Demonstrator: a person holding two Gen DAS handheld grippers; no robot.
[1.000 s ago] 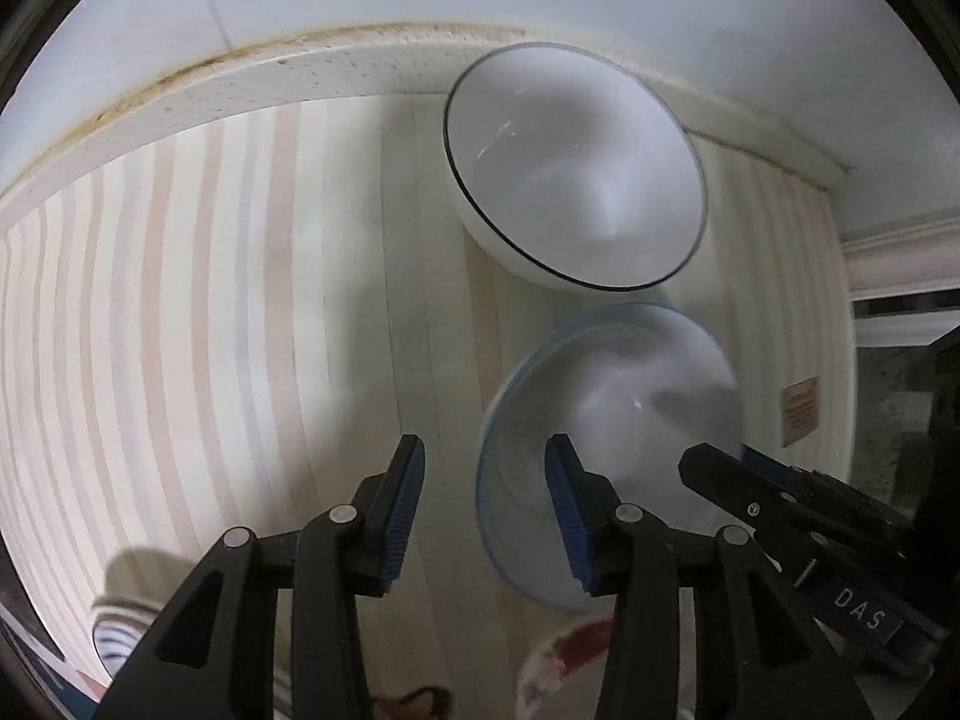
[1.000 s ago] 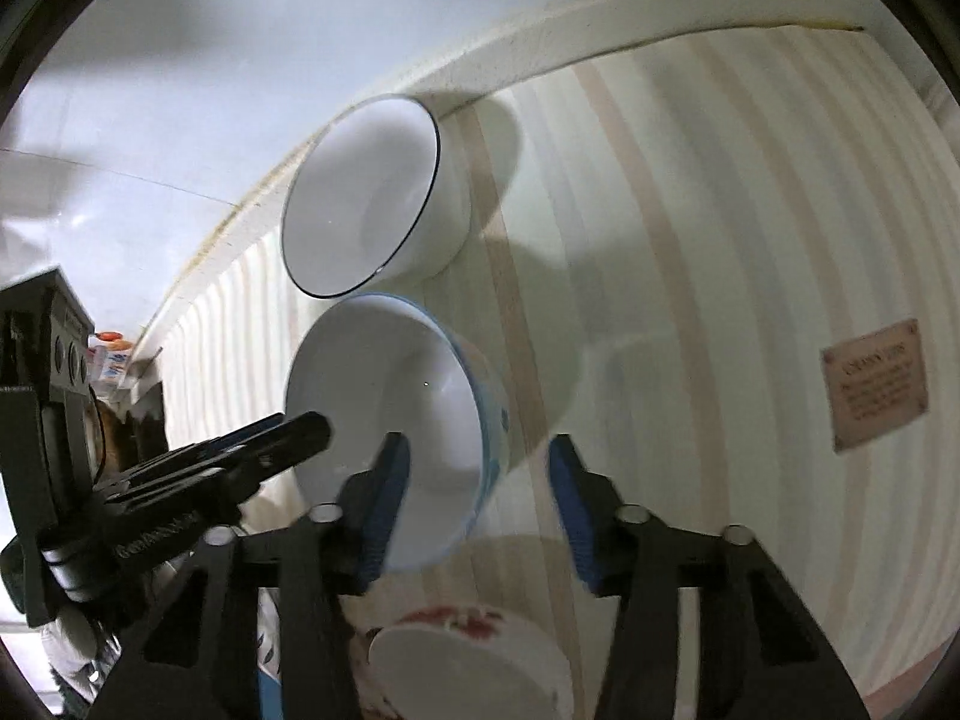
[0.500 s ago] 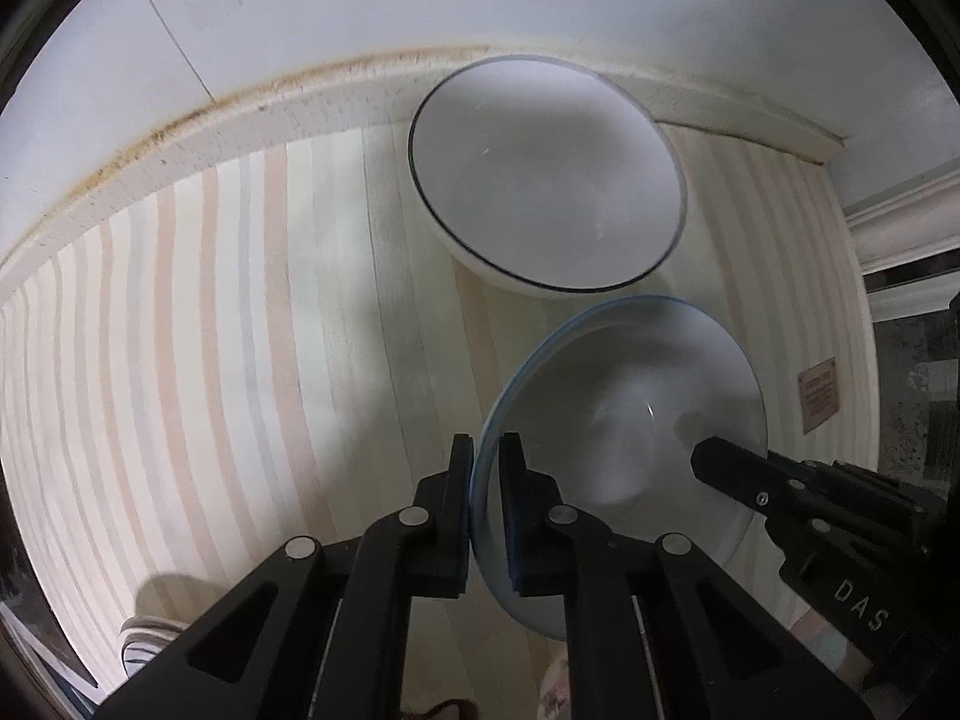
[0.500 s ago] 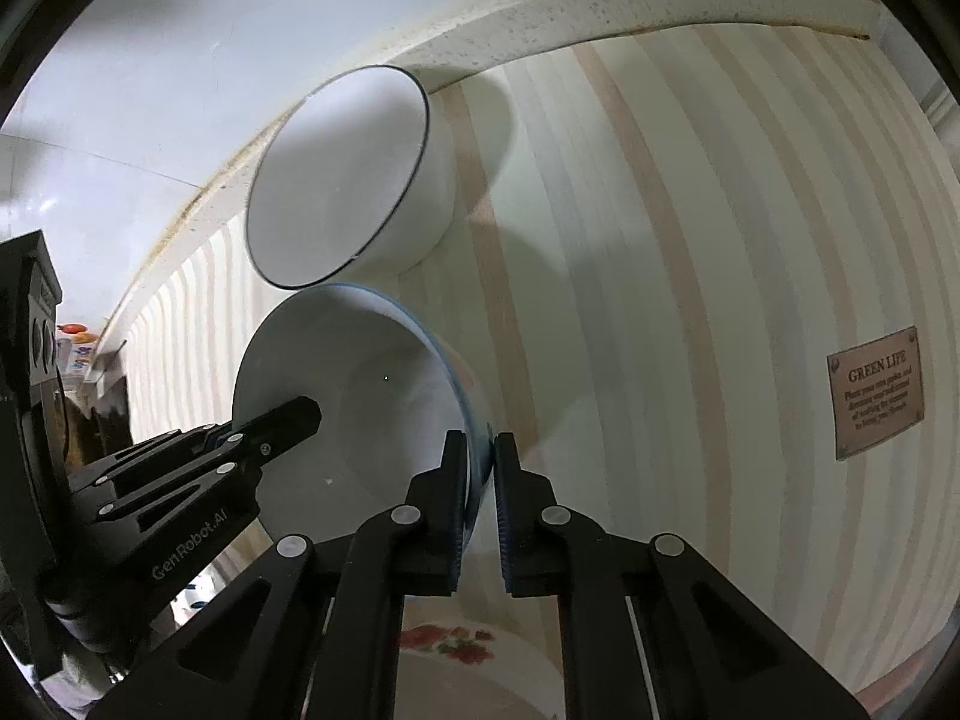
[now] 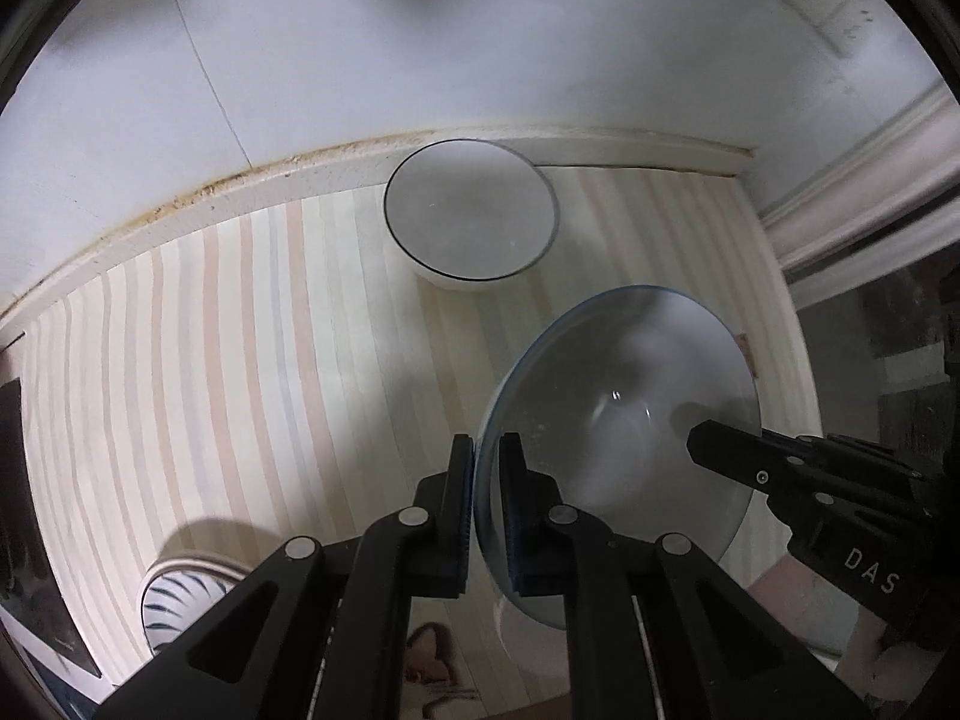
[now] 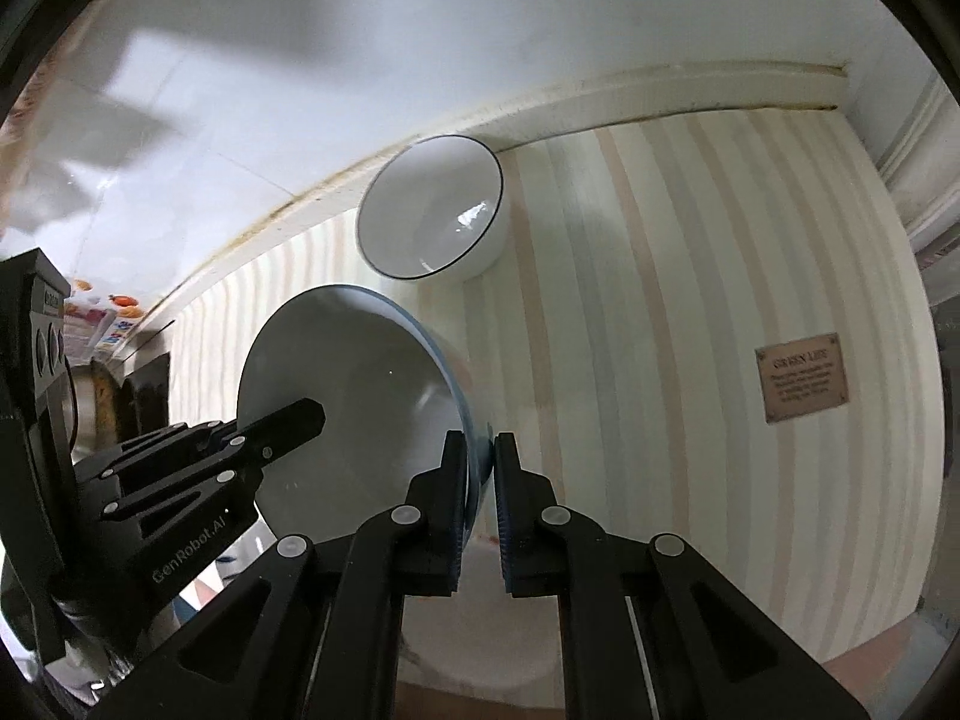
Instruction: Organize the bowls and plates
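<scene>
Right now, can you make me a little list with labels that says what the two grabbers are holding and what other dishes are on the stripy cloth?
held dish: blue-rimmed white bowl, gripped on opposite sides of its rim
left gripper: shut on the bowl's rim
right gripper: shut on the bowl's rim
dish by the wall: white bowl with thin dark rim, standing upright on the cloth
surface: pastel striped tablecloth
other dishes: striped dish at the left view's lower edge
label: brown tag on the cloth

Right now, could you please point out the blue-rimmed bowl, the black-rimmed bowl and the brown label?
blue-rimmed bowl (image 5: 624,408): left wrist view, inner wall.
black-rimmed bowl (image 6: 429,219): right wrist view, inside surface.
brown label (image 6: 801,377): right wrist view, its printed face.
</scene>
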